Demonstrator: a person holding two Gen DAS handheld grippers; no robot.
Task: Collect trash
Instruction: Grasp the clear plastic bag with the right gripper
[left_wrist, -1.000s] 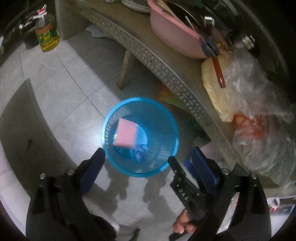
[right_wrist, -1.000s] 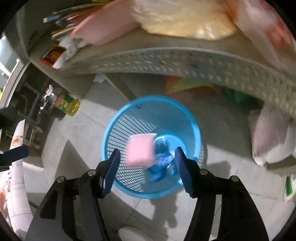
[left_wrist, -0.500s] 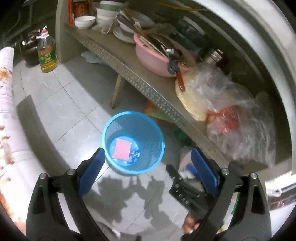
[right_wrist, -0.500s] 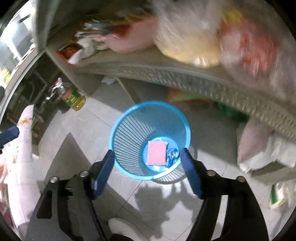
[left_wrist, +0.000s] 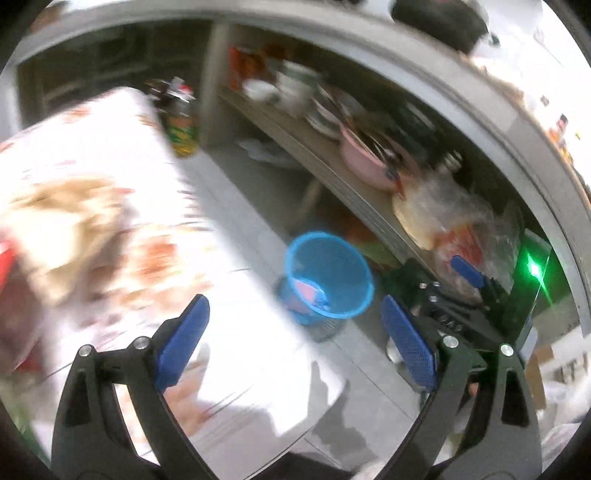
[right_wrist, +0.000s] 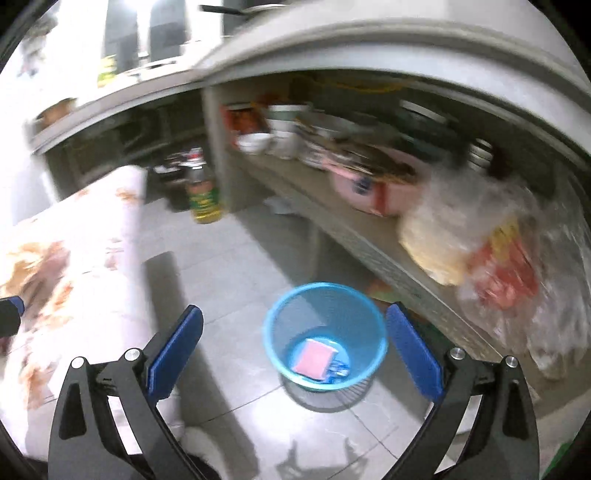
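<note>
The blue mesh basket (right_wrist: 325, 286) stands on the tiled floor in front of the low shelf. A pink packet (right_wrist: 314, 356) lies flat on its bottom beside a blue wrapper (right_wrist: 338, 367). My right gripper (right_wrist: 293, 352) hangs well above and in front of the basket, its jaws opening wide with nothing between them. In the left wrist view the basket (left_wrist: 347, 280) is smaller and farther off, with the pink packet (left_wrist: 306, 290) inside. My left gripper (left_wrist: 295, 339) is open and empty, partly over the table edge. The right gripper (left_wrist: 452, 295) shows at right.
A table with a white floral cloth (left_wrist: 110, 192) fills the left side. The shelf (right_wrist: 362, 236) carries a pink basin (right_wrist: 369, 184), bowls and plastic bags (right_wrist: 480, 251). An oil bottle (right_wrist: 203, 199) stands on the floor at the back. A person's fingers (left_wrist: 184, 398) show under the left gripper.
The pink packet dropped from between the right jaws and settled in the basket. The right jaws widened. Both grippers rose and drew back, and the cloth-covered table came into view.
</note>
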